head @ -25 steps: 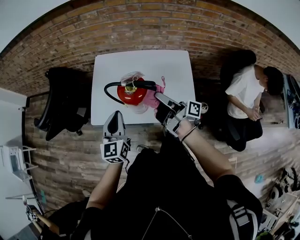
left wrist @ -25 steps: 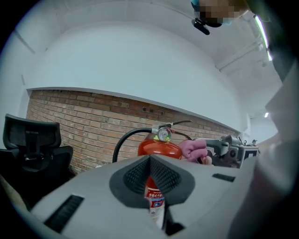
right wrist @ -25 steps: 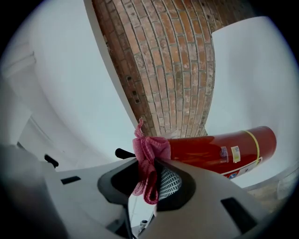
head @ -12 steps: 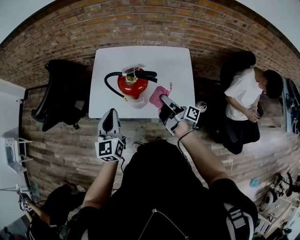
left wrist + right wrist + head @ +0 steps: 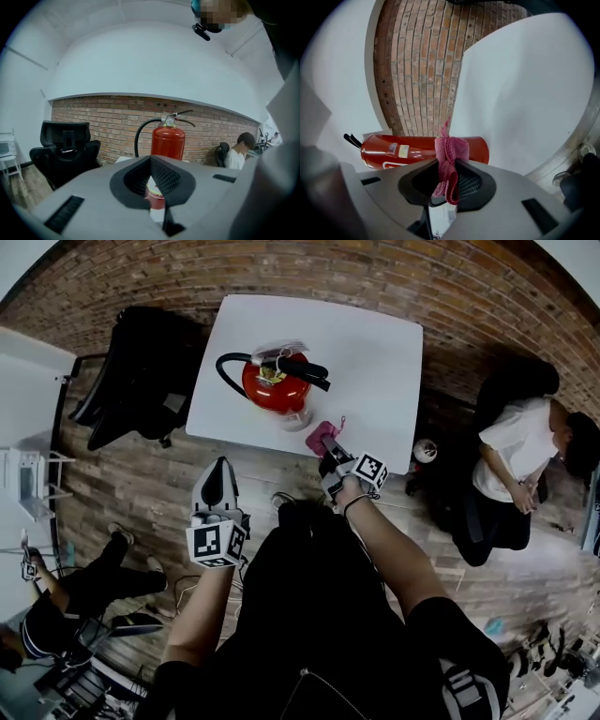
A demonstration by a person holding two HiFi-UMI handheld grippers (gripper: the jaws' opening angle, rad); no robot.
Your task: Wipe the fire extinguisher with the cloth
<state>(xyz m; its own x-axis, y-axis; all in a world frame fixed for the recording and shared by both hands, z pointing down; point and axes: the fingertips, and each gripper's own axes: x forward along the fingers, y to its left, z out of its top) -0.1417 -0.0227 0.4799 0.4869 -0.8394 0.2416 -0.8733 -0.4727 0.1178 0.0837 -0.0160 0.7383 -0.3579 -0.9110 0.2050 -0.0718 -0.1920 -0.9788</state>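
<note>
Office-type workroom, indicated by an exposed brick wall (image 5: pixel 375 277) at twelve o'clock, a wood-plank floor (image 5: pixel 122 493), a white table (image 5: pixel 375 362), a black swivel office chair (image 5: pixel 131 381) at ten o'clock, and seated persons at three o'clock (image 5: pixel 516 465) and eight o'clock (image 5: pixel 56 606).

white square table (image 5: pixel 375 362) standing on a wood-plank floor (image 5: pixel 122 493), close to a brick wall (image 5: pixel 328 277). a red fire extinguisher (image 5: pixel 275 382) stands upright on the tabletop, left of centre, its black hose (image 5: pixel 225 371) looping out to the left.
</note>
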